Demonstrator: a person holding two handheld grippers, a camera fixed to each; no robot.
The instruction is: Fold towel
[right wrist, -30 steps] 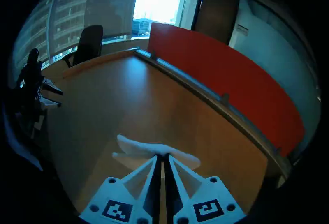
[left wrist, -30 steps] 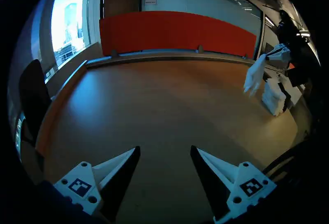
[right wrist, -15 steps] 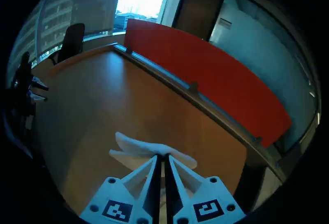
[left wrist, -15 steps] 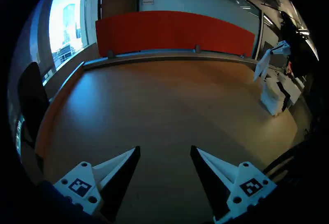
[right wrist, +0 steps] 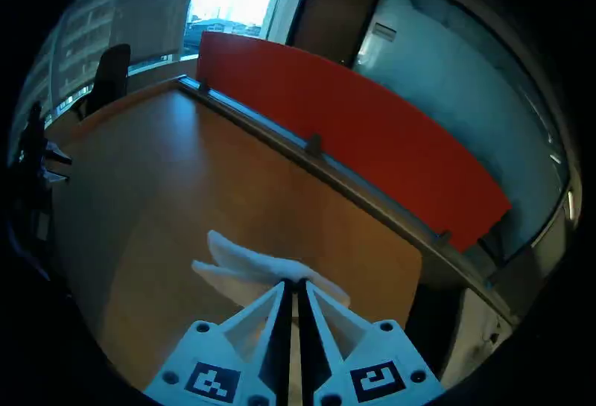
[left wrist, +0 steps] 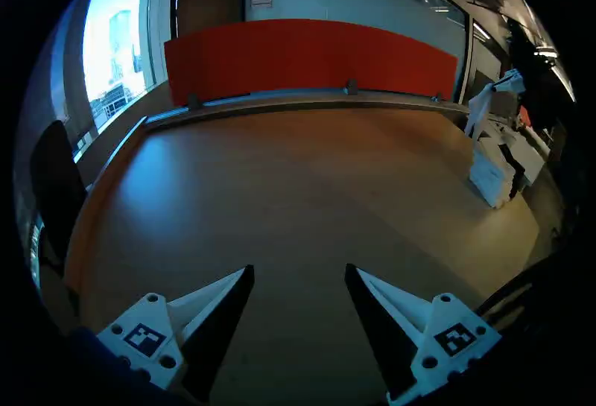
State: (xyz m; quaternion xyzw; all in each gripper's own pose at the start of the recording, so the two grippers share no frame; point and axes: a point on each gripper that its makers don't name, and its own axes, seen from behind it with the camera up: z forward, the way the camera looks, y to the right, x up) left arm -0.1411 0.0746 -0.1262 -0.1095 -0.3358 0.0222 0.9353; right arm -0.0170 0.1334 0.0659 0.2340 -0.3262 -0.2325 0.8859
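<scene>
Over the smooth wooden surface (left wrist: 298,182) the left claw (left wrist: 299,268) stands wide; up close, the right claw (right wrist: 296,284) pinches a soft white towel (right wrist: 249,266).

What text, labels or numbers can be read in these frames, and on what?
No text is readable.
Wall sign above the red partition: too small and blurred to read.
Left gripper and right gripper: black-and-white square markers, patterns, not words.

The right gripper (right wrist: 296,285) has carried the towel (right wrist: 249,264) toward the table (right wrist: 171,182) edge.
</scene>
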